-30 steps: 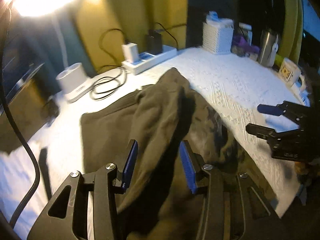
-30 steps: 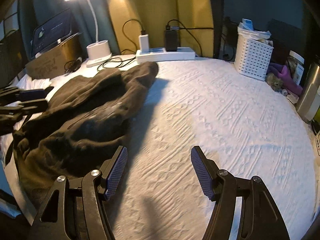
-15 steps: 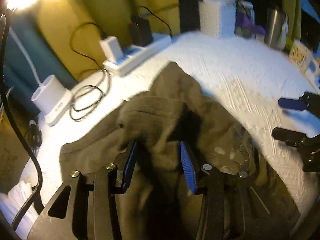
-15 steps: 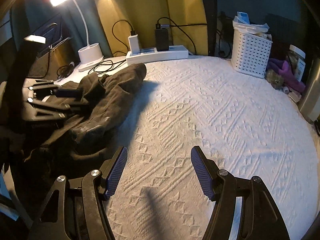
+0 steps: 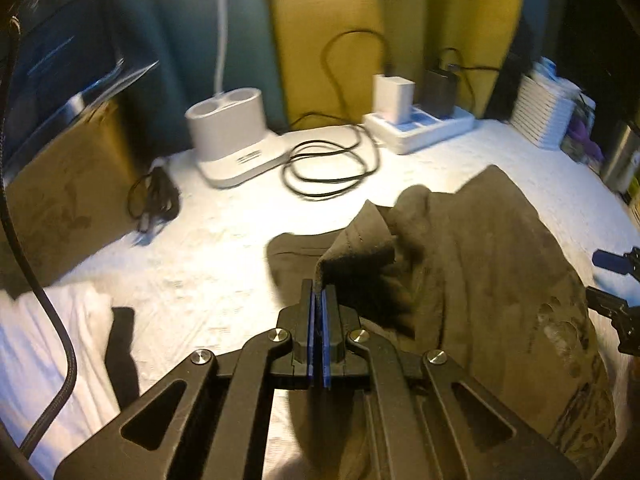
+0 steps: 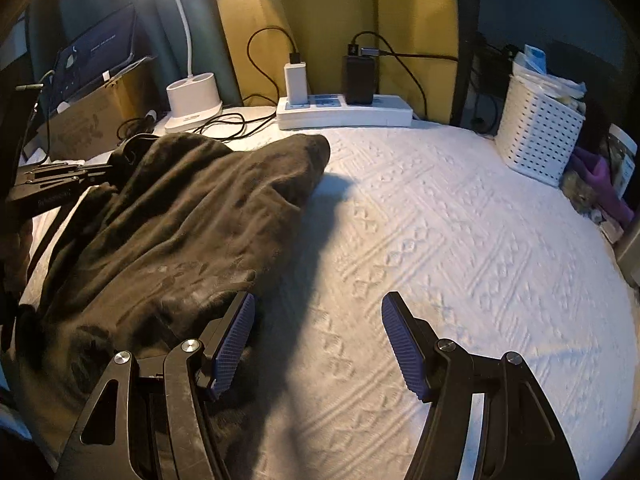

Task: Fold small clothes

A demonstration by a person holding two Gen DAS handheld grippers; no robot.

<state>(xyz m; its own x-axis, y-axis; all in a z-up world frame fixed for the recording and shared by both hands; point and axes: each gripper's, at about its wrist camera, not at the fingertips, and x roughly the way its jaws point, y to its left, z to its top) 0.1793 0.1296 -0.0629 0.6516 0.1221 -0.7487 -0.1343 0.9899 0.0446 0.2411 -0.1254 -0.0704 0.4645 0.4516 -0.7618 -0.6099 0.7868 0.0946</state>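
A dark olive garment (image 5: 480, 264) lies crumpled on the white textured cloth (image 5: 208, 248). My left gripper (image 5: 319, 300) is shut on a folded edge of the garment, and the pinched corner stands up above its blue pads. In the right wrist view the same garment (image 6: 172, 232) covers the left half, with the left gripper (image 6: 60, 184) at its far left side. My right gripper (image 6: 316, 332) stands open over the cloth at the garment's near right edge, its left finger (image 6: 234, 340) beside the fabric and nothing between the pads.
Along the back stand a white lamp base (image 6: 192, 100), a power strip (image 6: 344, 114) with chargers and coiled black cables (image 5: 328, 164). A cardboard box (image 5: 60, 208) sits at the left, a white perforated basket (image 6: 540, 132) and small items at the right. The white cloth (image 6: 460, 240) lies bare on the right.
My left gripper closed on the garment's edge and swung left toward the lamp base, pulling the fabric with it. My right gripper shifted closer to the garment and stayed open.
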